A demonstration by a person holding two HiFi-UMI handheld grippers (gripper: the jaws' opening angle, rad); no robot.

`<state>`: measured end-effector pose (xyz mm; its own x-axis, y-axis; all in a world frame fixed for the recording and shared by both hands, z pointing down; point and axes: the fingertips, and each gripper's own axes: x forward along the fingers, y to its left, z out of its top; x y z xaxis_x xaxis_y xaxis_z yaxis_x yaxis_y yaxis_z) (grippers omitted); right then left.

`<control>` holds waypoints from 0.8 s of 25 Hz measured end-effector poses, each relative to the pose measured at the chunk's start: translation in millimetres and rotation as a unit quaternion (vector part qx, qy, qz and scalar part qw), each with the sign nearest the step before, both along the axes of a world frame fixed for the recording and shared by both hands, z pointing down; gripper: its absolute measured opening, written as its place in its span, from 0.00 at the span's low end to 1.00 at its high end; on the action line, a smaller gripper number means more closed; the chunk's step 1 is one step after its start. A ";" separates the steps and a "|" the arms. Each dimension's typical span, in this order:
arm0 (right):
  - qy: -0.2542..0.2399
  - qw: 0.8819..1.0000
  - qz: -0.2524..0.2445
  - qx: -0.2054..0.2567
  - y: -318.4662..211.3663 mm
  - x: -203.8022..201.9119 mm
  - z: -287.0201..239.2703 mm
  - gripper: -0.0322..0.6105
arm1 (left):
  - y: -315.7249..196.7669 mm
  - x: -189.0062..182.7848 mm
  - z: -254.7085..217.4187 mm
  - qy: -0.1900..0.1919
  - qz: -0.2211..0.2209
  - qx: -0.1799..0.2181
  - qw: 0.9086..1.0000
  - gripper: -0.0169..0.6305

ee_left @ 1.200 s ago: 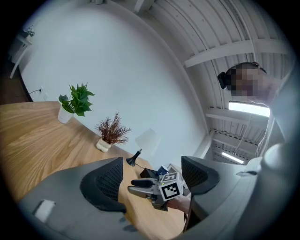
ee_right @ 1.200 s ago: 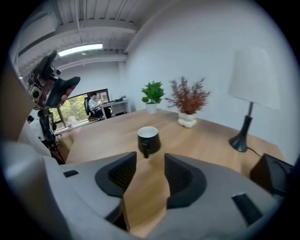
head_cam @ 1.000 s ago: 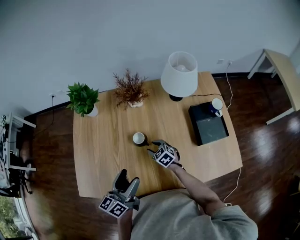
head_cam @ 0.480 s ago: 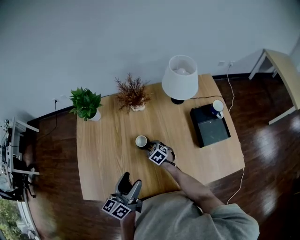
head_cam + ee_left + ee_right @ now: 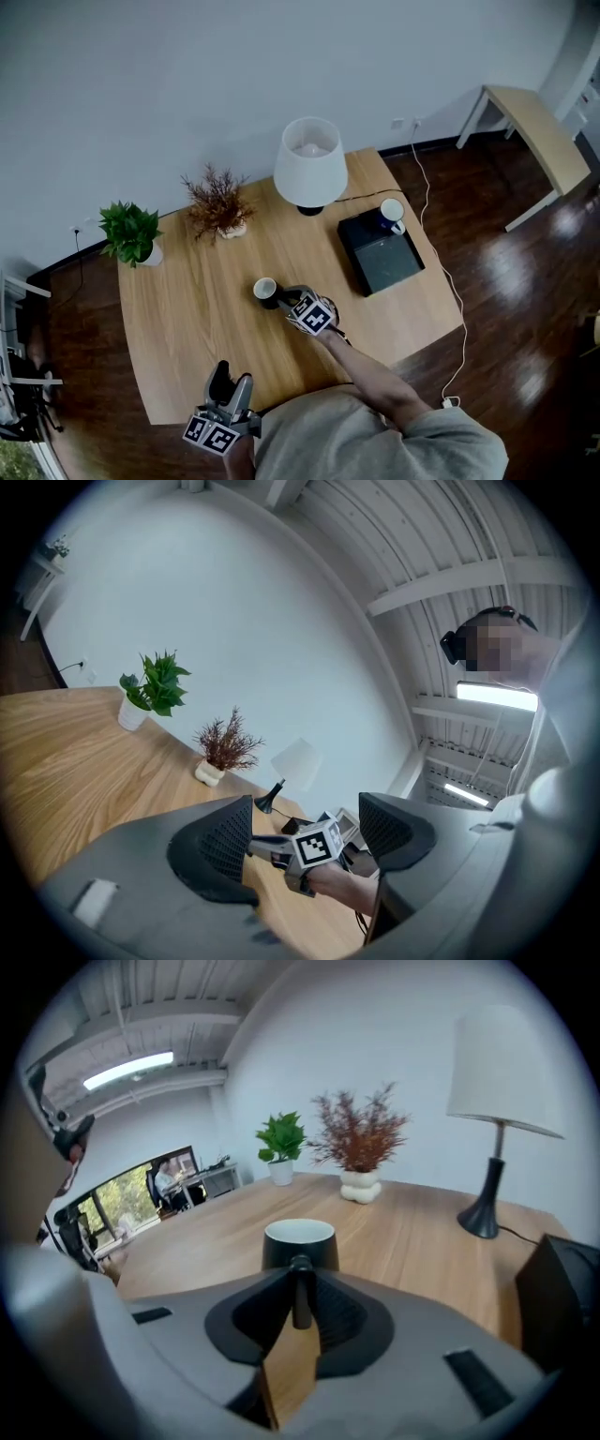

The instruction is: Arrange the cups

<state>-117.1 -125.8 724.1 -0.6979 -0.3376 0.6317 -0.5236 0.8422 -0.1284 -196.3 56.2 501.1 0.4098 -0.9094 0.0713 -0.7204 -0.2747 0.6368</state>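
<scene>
Right gripper (image 5: 300,1307) has just snapped shut on the handle (image 5: 301,1283) of the black cup (image 5: 300,1241), pinched tight! The cup stands upright mid-table (image 5: 187,309), on the near side of the lamp (image 5: 309,173). Left gripper (image 5: 225,380) hovers farther from the lamp, at the table's near edge, jaws apart though just narrowing, nothing between them.

Pale wall (image 5: 187,75), dark wooden floor (image 5: 506,309)
</scene>
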 end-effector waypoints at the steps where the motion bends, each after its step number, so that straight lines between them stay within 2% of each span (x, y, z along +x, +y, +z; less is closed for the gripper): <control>1: -0.011 1.000 0.020 0.002 -7.8 22.0 -5.5 0.18 | -0.5 1.9 0.6 -0.001 0.004 -0.001 1.000 0.56; 3: -0.031 0.997 0.064 0.019 -27.0 73.1 -25.2 0.18 | -1.4 6.3 2.0 -0.001 0.011 -0.004 1.000 0.56; 5: -0.052 0.990 0.121 0.051 -52.2 130.9 -55.4 0.18 | -3.3 10.6 2.8 -0.001 0.019 -0.007 1.000 0.56; 8: -0.058 0.967 0.222 0.108 -96.5 220.9 -93.9 0.18 | -6.4 16.4 2.6 -0.002 0.028 -0.007 1.000 0.56; 11: -0.034 0.949 0.287 0.127 -128.8 284.2 -91.8 0.18 | -7.6 21.5 2.1 -0.004 0.036 -0.005 0.999 0.56; 14: 0.000 0.947 0.297 0.121 -138.1 306.7 -67.3 0.18 | -5.8 22.8 1.1 -0.007 0.038 -0.001 0.999 0.56; 20: 0.022 0.946 0.294 0.137 -150.0 311.1 -46.6 0.18 | -4.1 19.6 1.8 -0.007 0.027 -0.002 1.000 0.56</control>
<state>194.0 -275.7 677.5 -0.3135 -0.8145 0.4883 -0.9117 0.4019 0.0851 -176.7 52.1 502.9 0.4574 -0.8855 0.0819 -0.7137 -0.3105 0.6279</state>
